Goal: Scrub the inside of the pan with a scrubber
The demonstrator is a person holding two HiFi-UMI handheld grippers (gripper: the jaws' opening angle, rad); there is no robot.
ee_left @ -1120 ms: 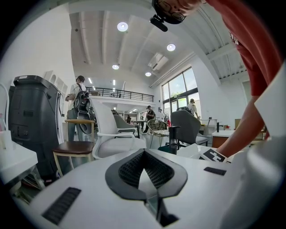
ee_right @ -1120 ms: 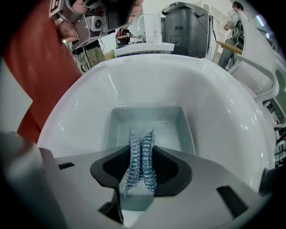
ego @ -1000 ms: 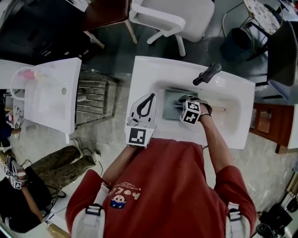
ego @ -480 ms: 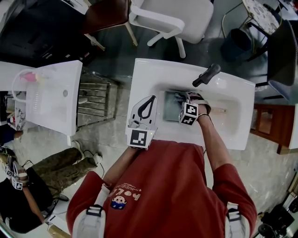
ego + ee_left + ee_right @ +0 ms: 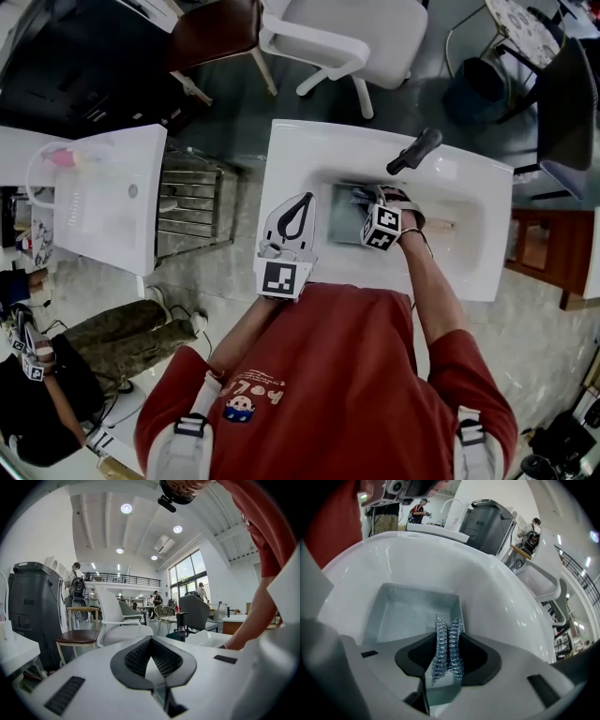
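A square grey metal pan point(image 5: 345, 217) point(image 5: 411, 616) lies in the basin of the white sink point(image 5: 302, 142). My right gripper point(image 5: 364, 201) point(image 5: 447, 641) reaches down into the pan. It is shut on a blue-silver mesh scrubber point(image 5: 448, 645) point(image 5: 360, 196), which stands pinched upright between the dark pads. My left gripper point(image 5: 305, 197) point(image 5: 151, 644) rests over the sink's left rim, beside the pan. Its jaws are shut with nothing between them, and it points level out across the room.
A black faucet handle point(image 5: 417, 150) juts over the basin's far rim. The curved sink wall point(image 5: 501, 597) rises right of the pan. A second white sink point(image 5: 108, 192) and a metal rack point(image 5: 190, 202) stand to the left. Chairs point(image 5: 337, 37) stand beyond.
My right gripper has shifted only slightly over the pan, still with the scrubber in it. The left gripper has stayed on the rim.
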